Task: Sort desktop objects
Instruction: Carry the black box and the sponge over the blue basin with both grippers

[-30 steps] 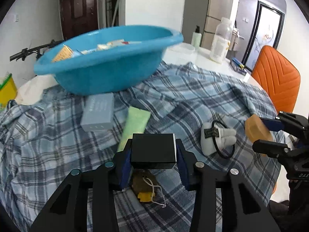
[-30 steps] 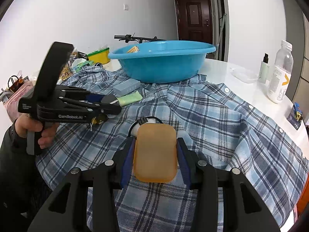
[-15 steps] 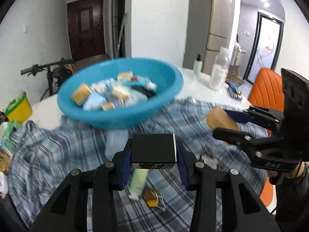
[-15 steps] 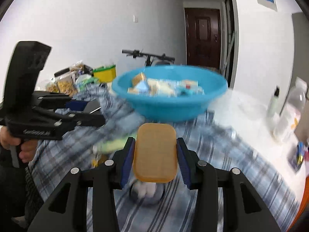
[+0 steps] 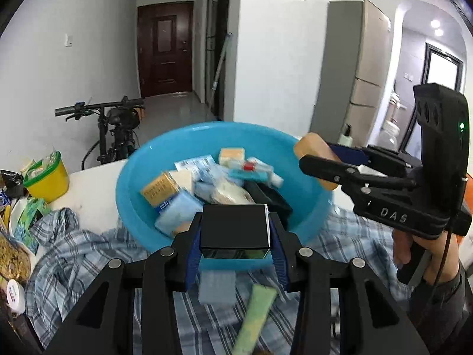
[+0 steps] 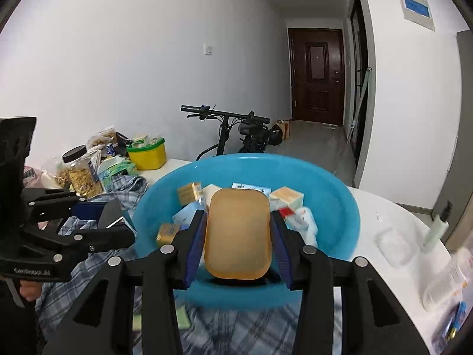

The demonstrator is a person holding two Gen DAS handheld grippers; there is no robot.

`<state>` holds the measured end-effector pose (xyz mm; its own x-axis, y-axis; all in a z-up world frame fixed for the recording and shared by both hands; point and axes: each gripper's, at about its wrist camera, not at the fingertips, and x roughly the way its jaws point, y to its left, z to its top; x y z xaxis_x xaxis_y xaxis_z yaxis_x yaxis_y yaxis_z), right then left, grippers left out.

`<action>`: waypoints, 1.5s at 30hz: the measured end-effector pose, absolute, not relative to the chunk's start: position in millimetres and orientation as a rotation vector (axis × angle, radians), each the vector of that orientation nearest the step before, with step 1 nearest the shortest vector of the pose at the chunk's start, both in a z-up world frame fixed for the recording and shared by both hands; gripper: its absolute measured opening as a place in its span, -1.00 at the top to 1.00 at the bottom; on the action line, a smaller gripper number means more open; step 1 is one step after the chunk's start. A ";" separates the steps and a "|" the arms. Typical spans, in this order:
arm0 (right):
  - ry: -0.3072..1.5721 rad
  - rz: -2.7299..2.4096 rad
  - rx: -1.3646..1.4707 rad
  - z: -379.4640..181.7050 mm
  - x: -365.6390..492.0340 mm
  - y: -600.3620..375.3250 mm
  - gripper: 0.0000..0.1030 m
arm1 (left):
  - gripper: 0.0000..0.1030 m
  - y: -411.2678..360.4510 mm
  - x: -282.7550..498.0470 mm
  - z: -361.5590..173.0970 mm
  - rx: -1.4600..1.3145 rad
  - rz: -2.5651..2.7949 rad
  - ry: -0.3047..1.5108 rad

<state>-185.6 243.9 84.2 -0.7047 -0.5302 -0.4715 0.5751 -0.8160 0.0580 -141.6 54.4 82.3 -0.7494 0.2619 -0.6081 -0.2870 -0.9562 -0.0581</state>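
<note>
We see a white table [image 6: 381, 207] partly covered by a blue plaid shirt [image 5: 88, 251], and on it a large blue basin [image 5: 142, 177] already loaded with small boxes and packets. The basin sits near the middle of both views, its rim towards us.

Our left gripper [image 5: 235, 238] is held level at the near rim of the basin, fingers pointing forward into the room. It pinches a black box [image 5: 235, 227] between its blue pads [image 5: 193, 248]; the box lies with its long axis crosswise, spanning from one pad to the other, flat top up and a glossy front face towards the camera. It hangs just above the basin's near edge.

Our right gripper [image 6: 238, 236] reaches in from the right side, seen in the left view as a black frame [image 5: 384, 189] gripped by a hand [image 5: 425, 254] low at the right. Its fingers clamp a tan oblong soap bar [image 6: 238, 233], whose long axis runs along the fingers, pointing away from us over the basin's interior. In the left view the bar [image 5: 314, 153] pokes out above the basin's far right rim.

On the shirt below the left gripper lie a grey-blue box [image 5: 217, 287] and a pale green tube [image 5: 257, 310], the tube slanting up to the right, both blurred.
</note>
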 end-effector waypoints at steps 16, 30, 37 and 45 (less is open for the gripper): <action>0.166 -2.434 0.687 55.8 -222.2 216.2 0.19 | 0.15 23.6 -212.9 60.6 -0.924 2.830 0.027; 0.198 -2.463 0.657 53.0 -212.3 213.4 0.19 | 0.15 38.2 -207.1 49.9 -0.881 2.851 0.128; 0.178 -2.484 0.620 60.3 -208.5 217.7 0.19 | 0.15 44.0 -200.8 51.1 -0.873 2.837 0.115; 0.164 -2.488 0.627 60.2 -209.1 220.5 0.19 | 0.15 35.7 -204.8 48.6 -0.896 2.837 0.059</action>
<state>-209.1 220.5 60.2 -0.7318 -0.4941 -0.4694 0.5516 -0.8339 0.0179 -204.8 35.7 48.6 -0.8060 0.1455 -0.5737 -0.1692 -0.9855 -0.0123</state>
